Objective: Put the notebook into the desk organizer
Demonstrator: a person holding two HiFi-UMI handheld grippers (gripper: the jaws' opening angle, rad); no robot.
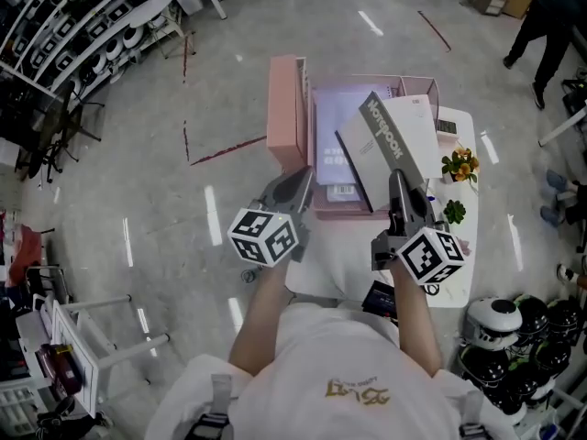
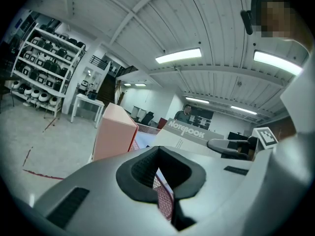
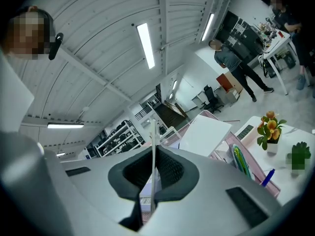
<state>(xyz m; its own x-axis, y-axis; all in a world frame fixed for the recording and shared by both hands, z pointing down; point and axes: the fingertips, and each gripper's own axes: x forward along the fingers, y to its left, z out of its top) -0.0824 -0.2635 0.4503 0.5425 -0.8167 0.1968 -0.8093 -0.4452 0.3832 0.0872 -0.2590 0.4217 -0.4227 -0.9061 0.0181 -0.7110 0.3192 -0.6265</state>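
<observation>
The notebook [image 1: 394,145], white and grey with its title on the cover, hangs tilted over the pink mesh desk organizer [image 1: 286,108] on the white table [image 1: 326,269]. My right gripper [image 1: 399,180] is shut on the notebook's near edge; in the right gripper view that edge [image 3: 153,146] shows as a thin white sheet between the pads. My left gripper [image 1: 301,177] is at the organizer's front left corner, jaws closed, with pink mesh [image 2: 165,195] caught between them. In the left gripper view the notebook [image 2: 184,134] rises to the right of the organizer's pink wall [image 2: 115,136].
A potted orange flower [image 1: 460,165], a small green plant [image 1: 454,212] and a calculator [image 1: 447,126] stand on the table's right side. Helmets [image 1: 514,324] sit at the lower right, shelving [image 1: 64,26] at the upper left. A person [image 1: 541,26] stands far right.
</observation>
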